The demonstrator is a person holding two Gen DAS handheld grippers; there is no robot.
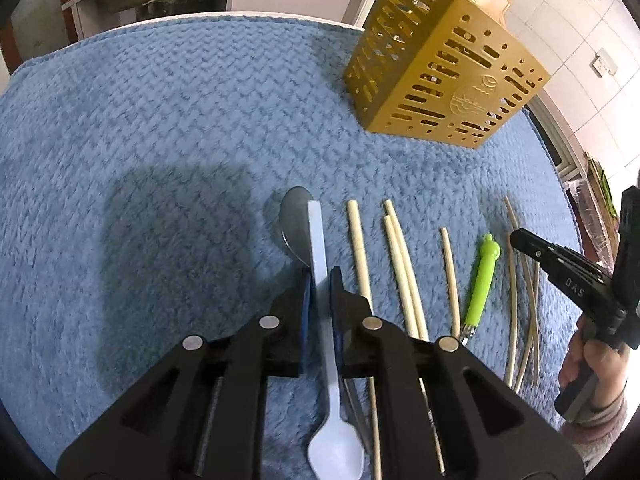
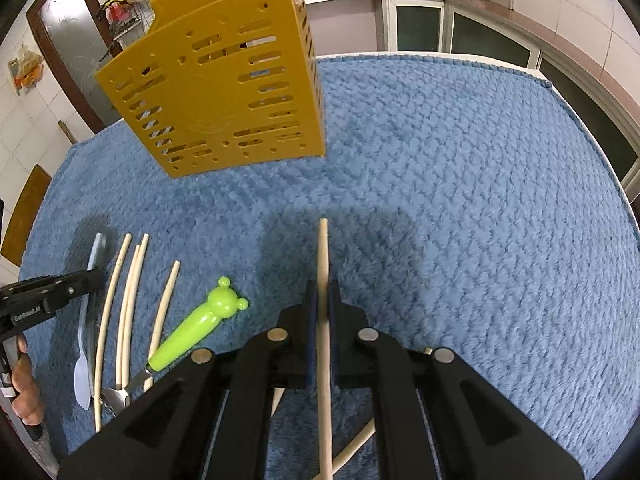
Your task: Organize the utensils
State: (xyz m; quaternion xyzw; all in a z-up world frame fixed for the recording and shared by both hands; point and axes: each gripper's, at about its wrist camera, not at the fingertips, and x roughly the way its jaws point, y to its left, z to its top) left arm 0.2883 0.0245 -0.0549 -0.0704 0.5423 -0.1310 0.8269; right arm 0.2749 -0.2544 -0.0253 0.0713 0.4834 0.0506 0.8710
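My left gripper (image 1: 320, 280) is shut on the handle of a pale blue plastic spoon (image 1: 320, 248), held above a metal spoon (image 1: 294, 224) on the blue cloth. My right gripper (image 2: 322, 288) is shut on a wooden chopstick (image 2: 323, 264), held above the cloth. A yellow slotted utensil holder (image 1: 440, 64) stands at the back; it also shows in the right wrist view (image 2: 224, 92). Several cream chopsticks (image 1: 400, 264) and a green bear-handled fork (image 1: 482, 280) lie between the grippers. In the right wrist view the fork (image 2: 196, 328) lies left of my gripper.
A blue knitted cloth (image 1: 160, 128) covers the table. Thin chopsticks (image 1: 520, 300) lie at the right, under the right gripper (image 1: 520, 240). More chopsticks (image 2: 352, 452) lie below my right gripper. Kitchen counters and cabinets (image 2: 420, 20) stand behind the table.
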